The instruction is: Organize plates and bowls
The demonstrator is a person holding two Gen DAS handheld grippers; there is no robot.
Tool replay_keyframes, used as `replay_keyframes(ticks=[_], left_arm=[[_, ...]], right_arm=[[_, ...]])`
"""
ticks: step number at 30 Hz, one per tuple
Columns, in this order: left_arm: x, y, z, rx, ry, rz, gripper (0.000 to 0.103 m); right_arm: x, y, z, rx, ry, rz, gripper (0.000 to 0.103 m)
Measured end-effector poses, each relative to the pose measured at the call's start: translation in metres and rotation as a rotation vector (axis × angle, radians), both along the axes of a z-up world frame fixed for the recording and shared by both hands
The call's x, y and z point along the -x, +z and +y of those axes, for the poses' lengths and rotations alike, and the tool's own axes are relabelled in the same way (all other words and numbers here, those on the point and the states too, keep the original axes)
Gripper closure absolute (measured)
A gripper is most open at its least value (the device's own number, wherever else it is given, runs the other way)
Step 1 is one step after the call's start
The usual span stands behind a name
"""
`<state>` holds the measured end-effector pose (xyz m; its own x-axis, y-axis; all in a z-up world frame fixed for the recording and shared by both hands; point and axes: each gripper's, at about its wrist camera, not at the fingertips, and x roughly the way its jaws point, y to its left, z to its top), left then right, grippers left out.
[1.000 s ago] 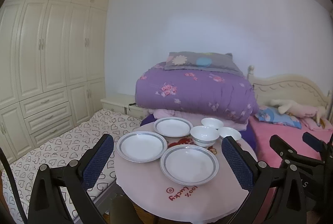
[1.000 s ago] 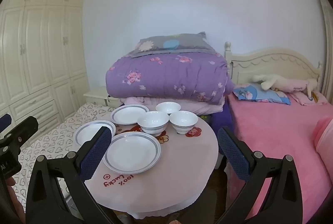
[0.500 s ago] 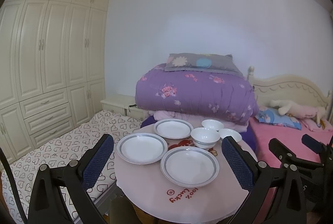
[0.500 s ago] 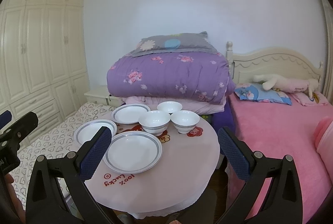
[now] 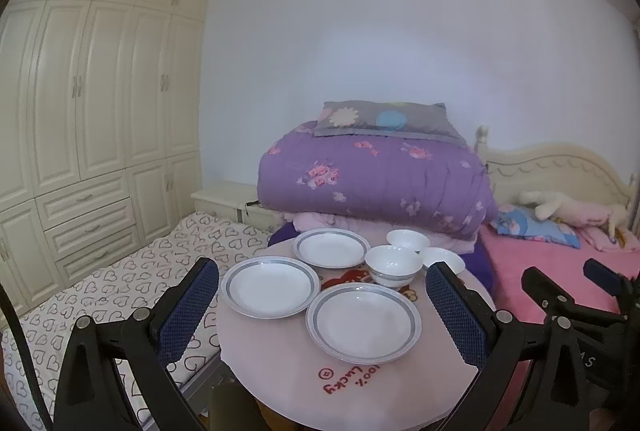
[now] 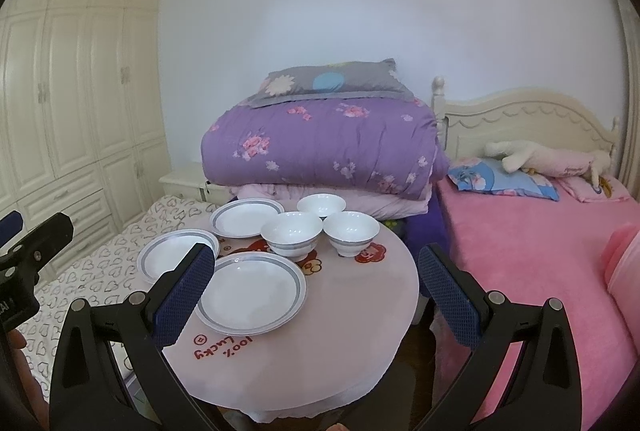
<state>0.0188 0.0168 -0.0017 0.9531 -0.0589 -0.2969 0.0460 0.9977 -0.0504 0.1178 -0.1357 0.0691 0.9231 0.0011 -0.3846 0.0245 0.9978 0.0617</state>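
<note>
Three white plates with grey rims lie on a round pink table (image 5: 280, 383): a near plate (image 5: 363, 323), a left plate (image 5: 270, 287) and a far plate (image 5: 331, 247). Three white bowls cluster behind them: a front bowl (image 5: 393, 265), a back bowl (image 5: 408, 239) and a right bowl (image 5: 442, 257). In the right wrist view the same near plate (image 6: 252, 301) and bowls (image 6: 291, 227) (image 6: 351, 231) (image 6: 321, 204) show. My left gripper (image 5: 322, 305) hovers open before the table, holding nothing. My right gripper (image 6: 316, 289) is likewise open and empty, to the right of the left one.
A folded purple quilt (image 5: 372, 179) with a grey pillow (image 5: 384, 119) is stacked right behind the table. A pink bed (image 6: 520, 243) runs along the right. A heart-print mattress (image 5: 100, 283) lies left, with cream wardrobes (image 5: 80, 111) beyond.
Both views have shifted slightly; the table and dishes sit a little lower and closer in frame. No dish has moved and both grippers stay open.
</note>
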Motion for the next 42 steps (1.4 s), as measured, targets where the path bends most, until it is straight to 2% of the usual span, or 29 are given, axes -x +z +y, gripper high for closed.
replay_keyframes(ticks=[11,21,34,42], left_arm=[[-0.007,-0.002,0.006,0.002,0.000,0.006,0.001],[-0.037,-0.005,0.012,0.017,-0.013,0.054,0.001],[-0.119,-0.031,0.017,0.026,-0.002,0.228,0.001],[-0.181,-0.056,0.027,0.052,0.002,0.363,0.001]], right_arm=[[-0.005,-0.002,-0.002,0.001,0.008,0.010,0.000],[-0.030,-0.011,-0.004,-0.003,0.056,0.049,0.000],[-0.090,-0.054,-0.001,0.005,0.129,0.185,0.000],[-0.138,-0.099,-0.008,-0.041,0.199,0.331,0.000]])
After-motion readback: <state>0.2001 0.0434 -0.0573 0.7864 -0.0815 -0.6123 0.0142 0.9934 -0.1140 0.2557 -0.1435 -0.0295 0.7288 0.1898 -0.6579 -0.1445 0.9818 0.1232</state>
